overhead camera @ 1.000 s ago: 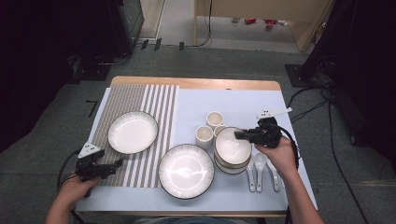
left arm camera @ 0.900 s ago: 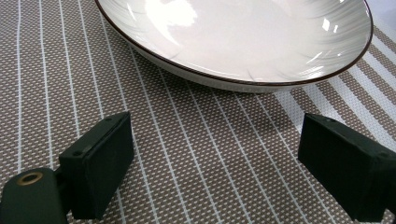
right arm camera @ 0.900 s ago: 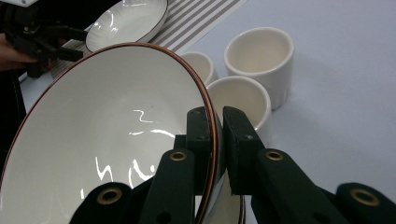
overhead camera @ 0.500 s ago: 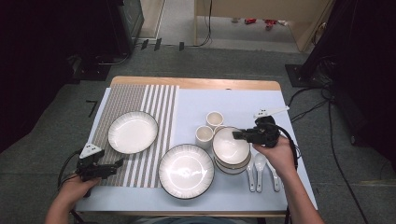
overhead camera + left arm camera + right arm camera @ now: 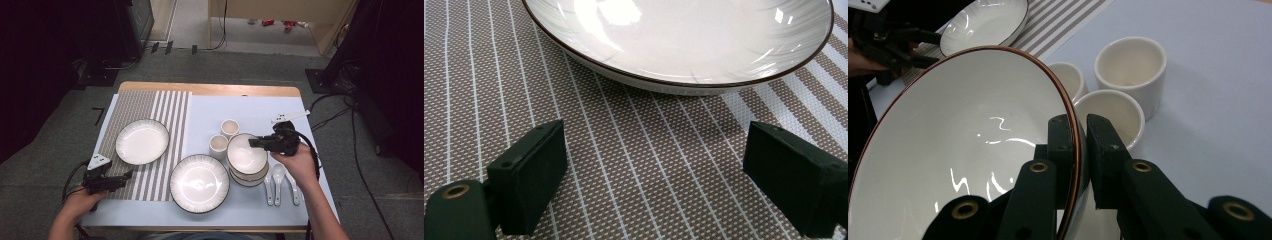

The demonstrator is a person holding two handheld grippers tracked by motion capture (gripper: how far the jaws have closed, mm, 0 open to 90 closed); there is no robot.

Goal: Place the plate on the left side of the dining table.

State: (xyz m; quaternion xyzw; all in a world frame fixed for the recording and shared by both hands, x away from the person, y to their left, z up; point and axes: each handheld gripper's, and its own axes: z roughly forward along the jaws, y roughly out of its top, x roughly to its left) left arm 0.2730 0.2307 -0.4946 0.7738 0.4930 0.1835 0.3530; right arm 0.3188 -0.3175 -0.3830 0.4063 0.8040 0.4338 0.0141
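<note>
White top bowl (image 5: 246, 154), centre-right of frame, is clamped at its right rim by the right hand-held gripper (image 5: 256, 142), probably lifting off the stack.

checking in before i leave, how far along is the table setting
Done: one plate lies on the striped mat. In hand: the right gripper pinches the top bowl's rim. Left: a second plate, cups and spoons sit off the mat.
</note>
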